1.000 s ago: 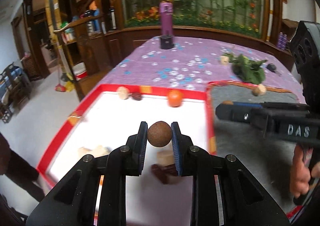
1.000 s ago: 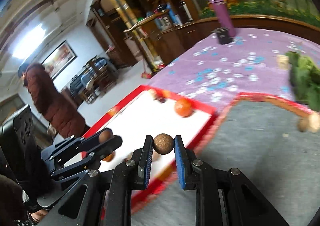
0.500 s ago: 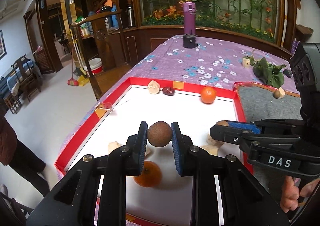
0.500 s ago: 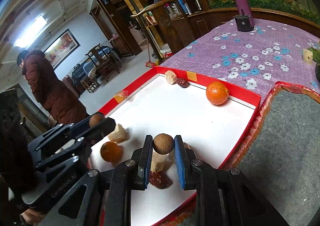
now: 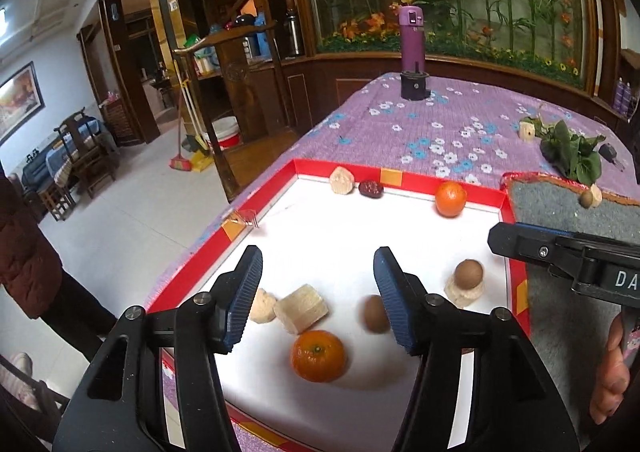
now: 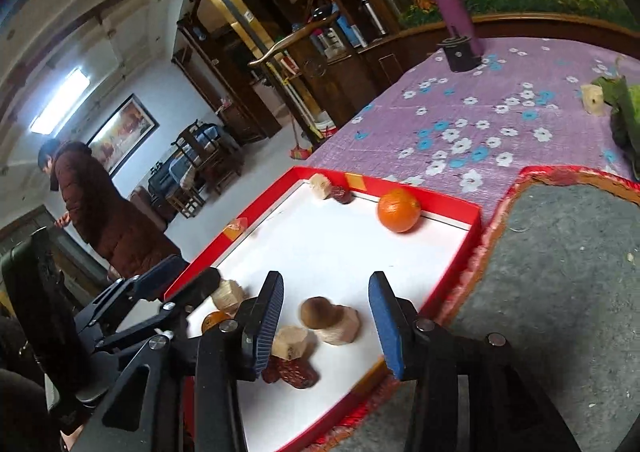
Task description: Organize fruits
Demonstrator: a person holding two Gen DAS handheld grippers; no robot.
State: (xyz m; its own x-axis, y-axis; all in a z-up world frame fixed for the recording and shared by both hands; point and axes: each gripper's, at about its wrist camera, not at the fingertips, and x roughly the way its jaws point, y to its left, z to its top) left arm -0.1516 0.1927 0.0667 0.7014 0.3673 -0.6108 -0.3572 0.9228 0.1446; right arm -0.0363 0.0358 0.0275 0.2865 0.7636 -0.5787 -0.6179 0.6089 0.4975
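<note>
A table under a purple flowered cloth (image 5: 440,123) carries a grey mat (image 6: 568,252) with a red fringe and, touching the mat's edge, a wide shallow tray (image 5: 304,165) with red walls and a white floor. Against the tray's far wall sit a pale cut chunk (image 5: 341,180), a dark red date (image 5: 371,188) just beside it, and, well apart toward the mat side, an orange (image 5: 450,198). In the near part of the tray lie a second orange (image 5: 318,356), two pale chunks (image 5: 306,308) touching each other, and a small brown fruit (image 5: 376,314), slightly blurred, lying on the white floor beside the inner face of one finger of the left gripper (image 5: 318,292). That gripper's jaws are opening and nothing is pressed between them. Nearer the mat side, another brown fruit (image 6: 316,312) rests on a pale chunk (image 6: 340,326), with a further chunk (image 6: 290,342) and a wrinkled red date (image 6: 292,372) close by. The right gripper (image 6: 326,322) hangs over this group, its jaws opening, the brown fruit between the pads but not touched by them. On the cloth beyond the tray stand a purple bottle (image 5: 412,39) in a black base and a bunch of green leaves (image 5: 568,149).
</note>
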